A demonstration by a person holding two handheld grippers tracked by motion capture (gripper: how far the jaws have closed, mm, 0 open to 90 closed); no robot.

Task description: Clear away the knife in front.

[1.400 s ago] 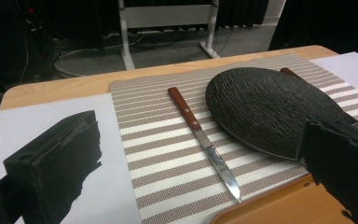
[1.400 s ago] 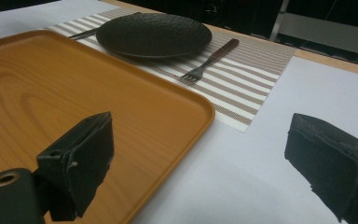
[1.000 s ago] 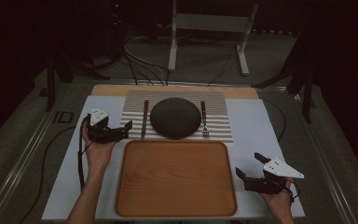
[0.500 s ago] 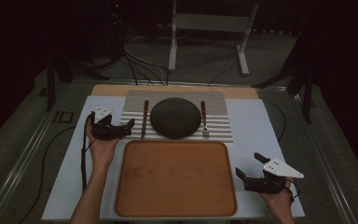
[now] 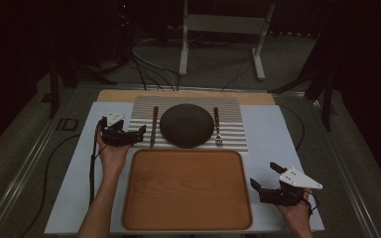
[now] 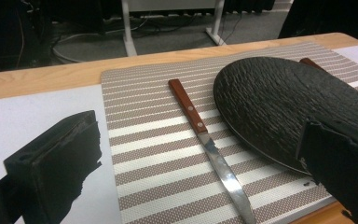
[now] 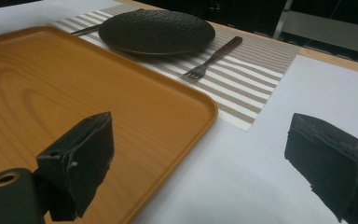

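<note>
- Left gripper point(image 5: 138, 133) sits at the left edge of the striped placemat point(image 5: 233, 130), jaws spread wide and empty, pointing right toward the knife point(image 5: 154, 126).
- Knife lies just right of that gripper, between it and the dark plate point(image 5: 186, 125); long axis runs near-far, wooden handle at the far end, blade toward the near edge of the mat.
- In the left gripper view the knife point(image 6: 207, 144) runs up between the two jaws, handle far, blade tip near; the plate point(image 6: 289, 102) is just beside it on the right, and whether they touch can't be told.
- Judgement: jaws bracket the knife across its narrow width, so a short push right and down should line up a grasp.
- Right gripper point(image 5: 266, 181) rests well apart, near right of the wooden tray point(image 5: 186, 191), wide open, nothing held; the fork point(image 7: 212, 58) is its closer utensil.
- Left hand point(image 5: 113, 153) is clearly the nearer one to the knife.
</note>
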